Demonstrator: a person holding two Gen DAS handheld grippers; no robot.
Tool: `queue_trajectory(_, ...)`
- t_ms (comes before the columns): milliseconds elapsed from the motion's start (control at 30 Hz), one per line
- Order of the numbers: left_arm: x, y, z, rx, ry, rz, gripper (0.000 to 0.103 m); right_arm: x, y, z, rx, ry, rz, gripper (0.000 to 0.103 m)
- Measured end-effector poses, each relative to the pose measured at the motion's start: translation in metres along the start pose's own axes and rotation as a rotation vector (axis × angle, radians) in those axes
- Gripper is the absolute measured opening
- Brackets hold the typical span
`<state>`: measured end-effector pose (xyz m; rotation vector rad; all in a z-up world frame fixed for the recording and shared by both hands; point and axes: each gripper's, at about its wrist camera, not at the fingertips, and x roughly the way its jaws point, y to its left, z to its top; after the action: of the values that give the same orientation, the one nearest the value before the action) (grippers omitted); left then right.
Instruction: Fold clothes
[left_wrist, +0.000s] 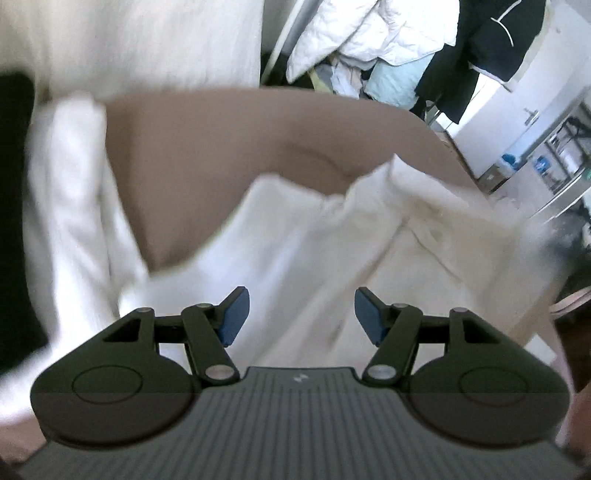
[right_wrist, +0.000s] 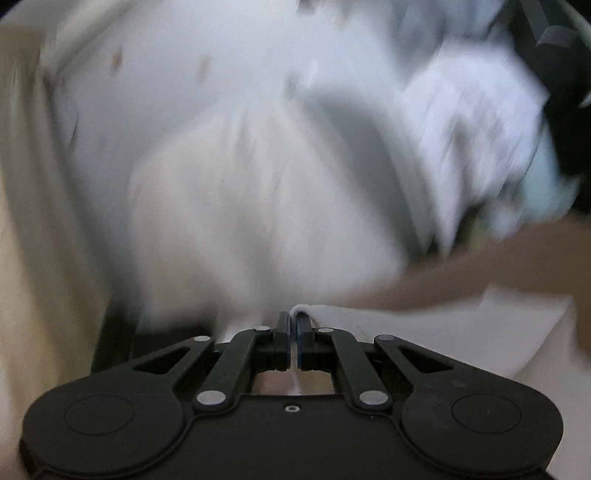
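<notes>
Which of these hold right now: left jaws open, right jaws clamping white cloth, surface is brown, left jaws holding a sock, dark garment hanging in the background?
1. The left gripper has its jaws open. True.
2. The right gripper is shut on the white garment. True.
3. The table is green. False: it is brown.
4. The left jaws hold a sock. False: nothing is between them; white cloth lies beyond.
5. A dark garment hangs in the background. True.
</notes>
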<state>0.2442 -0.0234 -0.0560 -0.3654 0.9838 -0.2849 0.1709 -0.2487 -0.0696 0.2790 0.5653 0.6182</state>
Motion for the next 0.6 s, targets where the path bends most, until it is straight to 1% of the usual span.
queue_trajectory(33,0.002,0.003,-0.008,-0.017,0.010,-0.012,0.063,0.010,0.004,-0.012,-0.022,0.084,-0.007,0.009)
queue_trajectory(67,0.005,0.003,-0.012,-0.028,0.022,-0.025,0.063,0.019,0.008,-0.025,-0.048,0.164,-0.019,0.010)
queue_trajectory(100,0.007,0.000,-0.013,-0.027,0.018,-0.055,0.063,0.023,0.008,-0.035,-0.062,0.203,-0.036,0.011)
queue_trajectory(133,0.009,-0.003,-0.014,-0.025,0.013,-0.079,0.063,0.022,0.007,-0.042,-0.067,0.212,-0.055,0.011)
queue_trajectory(167,0.008,-0.007,-0.013,-0.022,0.005,-0.088,0.063,0.018,0.002,-0.047,-0.048,0.206,-0.080,0.021)
queue_trajectory(200,0.006,-0.010,-0.012,-0.013,-0.009,-0.107,0.064,0.012,-0.006,-0.049,-0.012,0.189,-0.107,0.034)
queue_trajectory(233,0.006,-0.012,-0.013,0.001,-0.016,-0.131,0.067,0.006,-0.014,-0.052,0.023,0.173,-0.135,0.040)
queue_trajectory(267,0.007,-0.014,-0.014,0.014,-0.009,-0.148,0.067,-0.001,-0.022,-0.054,0.059,0.156,-0.163,0.047)
queue_trajectory(367,0.015,-0.016,-0.018,0.015,0.056,-0.173,0.067,-0.019,-0.046,-0.062,0.163,0.110,-0.243,0.047)
queue_trajectory(400,0.022,-0.016,-0.020,0.020,0.101,-0.184,0.067,-0.024,-0.054,-0.065,0.193,0.102,-0.267,0.047)
queue_trajectory(433,0.030,-0.017,-0.022,0.021,0.158,-0.172,0.067,-0.026,-0.062,-0.070,0.221,0.100,-0.282,0.047)
queue_trajectory(467,0.038,-0.018,-0.025,0.025,0.200,-0.149,0.067,-0.028,-0.069,-0.075,0.246,0.104,-0.291,0.047)
queue_trajectory(500,0.045,-0.019,-0.028,0.039,0.220,-0.132,0.067,-0.029,-0.076,-0.080,0.270,0.107,-0.299,0.047)
queue_trajectory(533,0.051,-0.020,-0.031,0.050,0.237,-0.117,0.067,-0.029,-0.081,-0.086,0.302,0.108,-0.297,0.047)
queue_trajectory(600,0.061,-0.023,-0.034,0.057,0.239,-0.094,0.067,-0.029,-0.084,-0.097,0.386,0.108,-0.261,0.047)
